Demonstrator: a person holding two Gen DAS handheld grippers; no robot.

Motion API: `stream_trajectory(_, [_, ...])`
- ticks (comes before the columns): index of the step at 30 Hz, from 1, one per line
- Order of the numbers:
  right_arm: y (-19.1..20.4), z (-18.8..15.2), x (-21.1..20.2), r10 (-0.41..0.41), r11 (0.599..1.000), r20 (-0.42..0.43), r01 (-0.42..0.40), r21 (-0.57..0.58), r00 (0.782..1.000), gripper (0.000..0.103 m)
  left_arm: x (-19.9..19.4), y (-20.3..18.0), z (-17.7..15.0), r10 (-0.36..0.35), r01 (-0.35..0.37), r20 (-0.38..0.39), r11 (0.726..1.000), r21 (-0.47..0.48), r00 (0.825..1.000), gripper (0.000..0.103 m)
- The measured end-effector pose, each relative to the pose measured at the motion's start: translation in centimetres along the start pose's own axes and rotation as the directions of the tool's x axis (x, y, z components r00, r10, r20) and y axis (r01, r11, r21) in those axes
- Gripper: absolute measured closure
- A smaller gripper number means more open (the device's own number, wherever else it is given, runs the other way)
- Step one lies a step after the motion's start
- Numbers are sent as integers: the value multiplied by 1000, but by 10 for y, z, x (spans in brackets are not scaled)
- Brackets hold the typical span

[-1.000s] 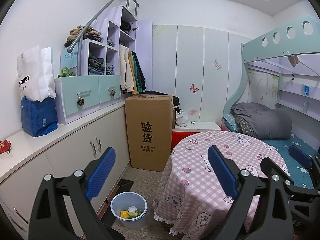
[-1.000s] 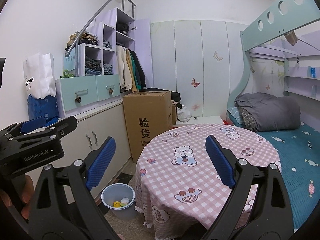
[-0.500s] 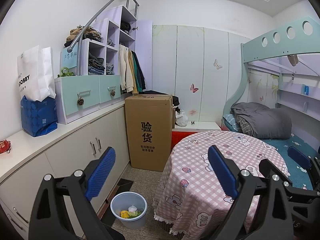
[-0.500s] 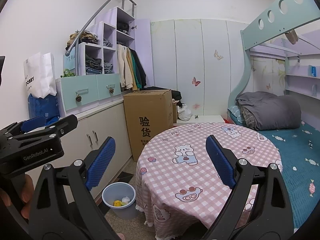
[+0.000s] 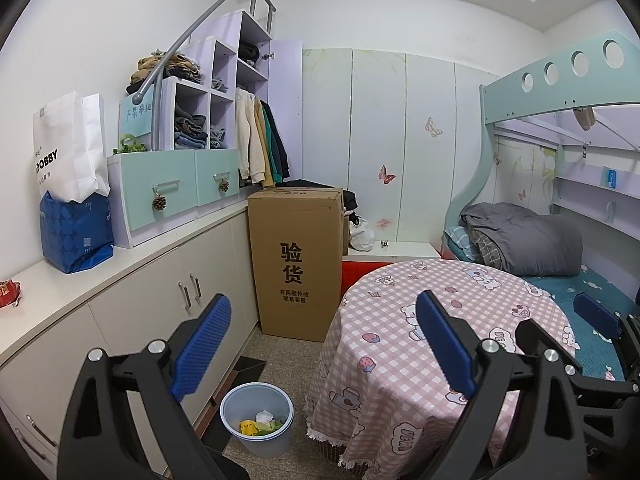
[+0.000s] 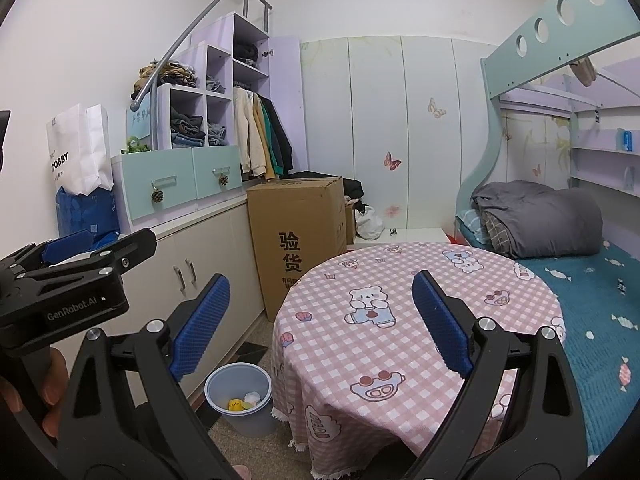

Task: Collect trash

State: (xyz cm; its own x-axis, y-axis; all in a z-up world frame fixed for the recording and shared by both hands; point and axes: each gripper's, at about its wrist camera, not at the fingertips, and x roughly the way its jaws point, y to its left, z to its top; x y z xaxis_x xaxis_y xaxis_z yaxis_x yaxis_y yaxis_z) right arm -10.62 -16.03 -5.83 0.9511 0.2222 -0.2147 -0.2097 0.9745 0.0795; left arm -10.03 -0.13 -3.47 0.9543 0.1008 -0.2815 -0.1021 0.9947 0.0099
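Far left, on the long white tabletop [image 5: 132, 258] by the wall, sits a red snack pack [image 5: 9, 294], then a blue bag [image 5: 76, 236] w/ a white paper bag [image 5: 70, 148] standing in it. Next come 2 mint drawers [image 5: 176, 188], each w/ a pine cone hanging on the handle, & purple cubby shelves [image 5: 208, 92] full of folded clothes; jackets [image 5: 260, 144] hang just beside them. Below, white cupboard doors [image 5: 188, 280] run along the floor. The left hand-held gripper [image 5: 320, 344] is up in the air, blue pads [image 5: 202, 344] spread wide apart, nothing between them. Down on the floor, between the cupboards & the round table, stands the gray trash bin [image 5: 258, 420]. Inside it: a yellow bit, a white crumpled bit & sthg green. A tall brown cardboard box [image 5: 296, 260] w/ black print stands behind the bin, near the table. The round tabletop [image 5: 400, 312] wears a pink checked cloth w/ bears on it, & it touches the bed side. In the right wrist view the right hand-held gripper [image 6: 320, 336] is also spread wide, holding nothing, w/ the pink cloth showing between its pads [image 6: 438, 328]. The same bin shows low in that view, left of the table edge. Right of the table is the bunk bed [image 5: 592, 292] w/ a teal cover & a rolled gray quilt [image 5: 528, 236]. The back wall has butterfly stickers [image 5: 386, 174].
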Motion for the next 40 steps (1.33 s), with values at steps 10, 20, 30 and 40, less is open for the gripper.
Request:
stream_trajectory(10, [1,-6,3,0,1000,-10,0,2,1000,12,2,-2,-3,-2,2,3,1000,5,1000,11])
stream_trajectory(20, [1,-7,3,1,1000,-11,-1,4,1000,12,3,-2,-3,-4,4,1,1000,5,1000,11])
stream_trajectory(30, [0,-7,4,2,1000,-15,-2,8,1000,12,3,-2,-3,-2,2,-1,1000,5,1000,11])
stream_trajectory(40, [-4,-11,7,-3,1000,-27,3,25,1000,12,4,-2,-8,-3,3,-8,1000,0,1000,10])
